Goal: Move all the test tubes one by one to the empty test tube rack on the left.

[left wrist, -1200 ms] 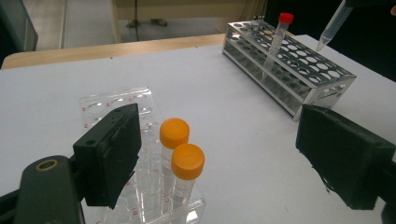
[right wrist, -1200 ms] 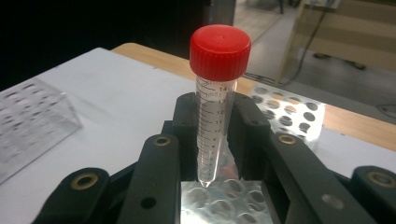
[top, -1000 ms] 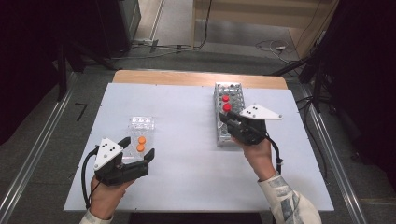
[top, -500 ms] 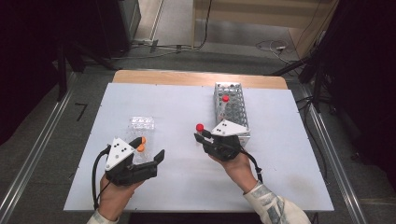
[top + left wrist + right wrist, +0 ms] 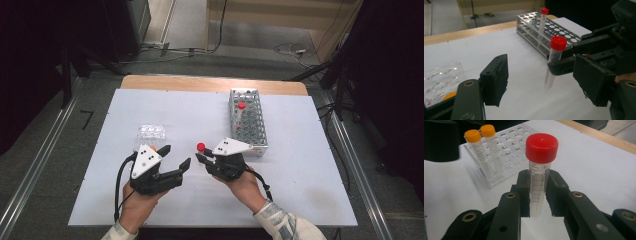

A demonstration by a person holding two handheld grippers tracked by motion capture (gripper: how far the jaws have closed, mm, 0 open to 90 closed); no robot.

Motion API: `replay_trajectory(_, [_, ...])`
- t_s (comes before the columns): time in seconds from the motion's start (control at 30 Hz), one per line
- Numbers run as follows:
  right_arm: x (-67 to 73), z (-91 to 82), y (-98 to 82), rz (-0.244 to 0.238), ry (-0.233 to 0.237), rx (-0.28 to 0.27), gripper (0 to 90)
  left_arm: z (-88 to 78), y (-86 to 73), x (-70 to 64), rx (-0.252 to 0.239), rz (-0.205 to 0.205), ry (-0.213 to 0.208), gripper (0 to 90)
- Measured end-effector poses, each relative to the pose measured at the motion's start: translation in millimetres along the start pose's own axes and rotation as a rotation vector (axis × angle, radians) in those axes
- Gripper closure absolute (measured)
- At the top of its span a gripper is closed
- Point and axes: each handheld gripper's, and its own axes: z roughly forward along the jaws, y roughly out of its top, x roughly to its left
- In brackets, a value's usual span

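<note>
Behind red-capped tube (image 5: 537, 182), two orange-capped tubes (image 5: 482, 147)

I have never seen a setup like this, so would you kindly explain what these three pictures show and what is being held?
No robot is here: a person stands at a white table holding a black two-jaw hand tool in each hand. One picture looks down from above; the other two come from small cameras riding on each tool, looking along its jaws.

The right tool is shut on a clear plastic tube with a red screw cap, held upright above the table. The left tool holds nothing; its jaws have just been closing partway and stand on either side of that tube in its own view.

On the table stand a metal perforated tube rack with another red-capped tube, and a small clear plastic rack holding two orange-capped tubes.
</note>
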Motion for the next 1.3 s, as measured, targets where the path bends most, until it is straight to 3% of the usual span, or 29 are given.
replay_trajectory(0.5, [22.3,7.2,0.1,-0.034,0.057,0.004,71.4,14.6,1.9,-7.5,0.021,0.044,-0.036,60.4])
replay_trajectory(1.03, [23.5,6.0,0.3,-0.034,0.069,-0.001,70.8,18.0,0.3,-10.6,0.029,0.071,-0.023,69.7])
replay_trajectory(1.3, [22.5,2.3,1.4,-0.028,0.107,0.012,35.9,11.4,1.9,-9.3,0.026,0.067,-0.026,70.0])
